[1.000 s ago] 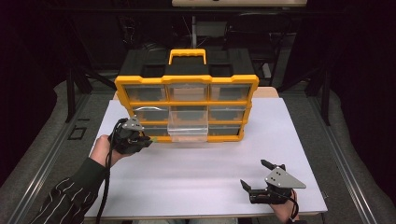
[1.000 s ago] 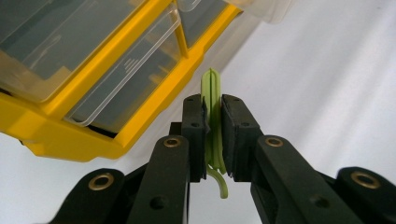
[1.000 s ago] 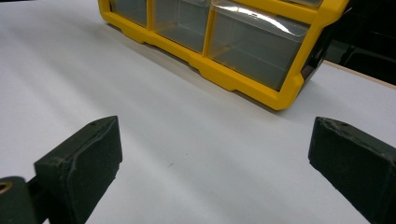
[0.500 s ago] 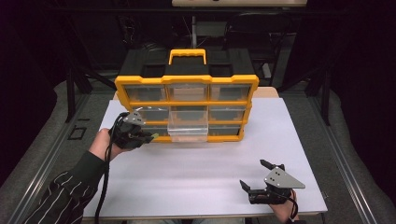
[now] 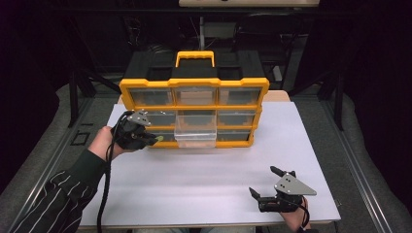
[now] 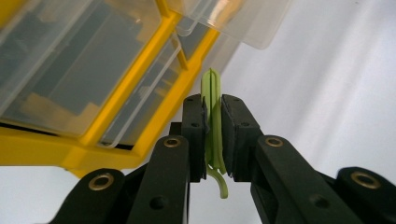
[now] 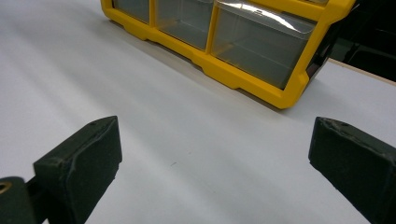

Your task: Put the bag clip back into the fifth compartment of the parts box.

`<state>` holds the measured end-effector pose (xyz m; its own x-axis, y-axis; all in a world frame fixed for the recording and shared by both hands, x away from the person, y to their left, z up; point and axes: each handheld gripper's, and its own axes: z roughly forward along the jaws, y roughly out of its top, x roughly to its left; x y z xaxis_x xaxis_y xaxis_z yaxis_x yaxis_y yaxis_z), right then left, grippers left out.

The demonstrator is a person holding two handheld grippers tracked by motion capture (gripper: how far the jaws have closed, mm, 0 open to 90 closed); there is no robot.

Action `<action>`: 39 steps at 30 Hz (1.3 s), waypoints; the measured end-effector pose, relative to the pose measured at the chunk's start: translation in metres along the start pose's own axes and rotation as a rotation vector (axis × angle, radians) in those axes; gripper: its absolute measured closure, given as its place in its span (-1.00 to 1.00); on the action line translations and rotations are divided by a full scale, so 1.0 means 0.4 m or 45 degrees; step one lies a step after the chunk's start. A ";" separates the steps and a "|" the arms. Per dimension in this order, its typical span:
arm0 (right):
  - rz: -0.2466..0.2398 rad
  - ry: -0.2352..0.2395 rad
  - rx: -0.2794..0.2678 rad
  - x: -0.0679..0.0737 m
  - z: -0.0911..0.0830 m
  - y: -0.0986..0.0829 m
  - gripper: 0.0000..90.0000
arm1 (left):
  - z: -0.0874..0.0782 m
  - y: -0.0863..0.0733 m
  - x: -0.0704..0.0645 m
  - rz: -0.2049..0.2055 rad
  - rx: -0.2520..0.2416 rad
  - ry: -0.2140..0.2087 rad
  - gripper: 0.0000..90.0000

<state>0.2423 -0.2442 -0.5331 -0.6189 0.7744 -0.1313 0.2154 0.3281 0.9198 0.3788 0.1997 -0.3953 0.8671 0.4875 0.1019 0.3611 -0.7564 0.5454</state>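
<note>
Since the frame a second ago, your left tool (image 5: pixel 154 140) has moved toward the organiser and now sits at the lower left drawers. Its jaws are clamped on a thin green clip (image 6: pixel 213 122), which stands upright between the pads, its tip poking above them and a curled end hanging below. In the high view the green clip shows as a small spot at the tool's tip, just beside the bottom left drawer (image 5: pixel 163 135) of the yellow organiser (image 5: pixel 194 83). The middle bottom drawer (image 5: pixel 195 134) is pulled out, clear plastic overhanging the white table (image 5: pixel 194 179). Your right tool (image 5: pixel 260 183) has not shifted: it rests near the table's front right corner, well apart from the organiser, jaws spread wide with nothing between them.
</note>
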 end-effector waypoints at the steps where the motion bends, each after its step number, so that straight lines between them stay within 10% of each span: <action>1: -0.001 0.000 0.001 0.000 0.000 0.000 -0.95 | -0.004 0.004 0.003 0.006 0.006 0.000 0.79; 39: 0.010 -0.002 0.001 -0.003 -0.004 -0.002 -0.95 | -0.073 0.130 0.024 0.174 0.156 -0.018 0.79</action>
<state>0.2416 -0.2464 -0.5330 -0.6158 0.7780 -0.1244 0.2208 0.3220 0.9206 0.3959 0.1777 -0.3418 0.9155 0.3710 0.1556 0.2781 -0.8630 0.4217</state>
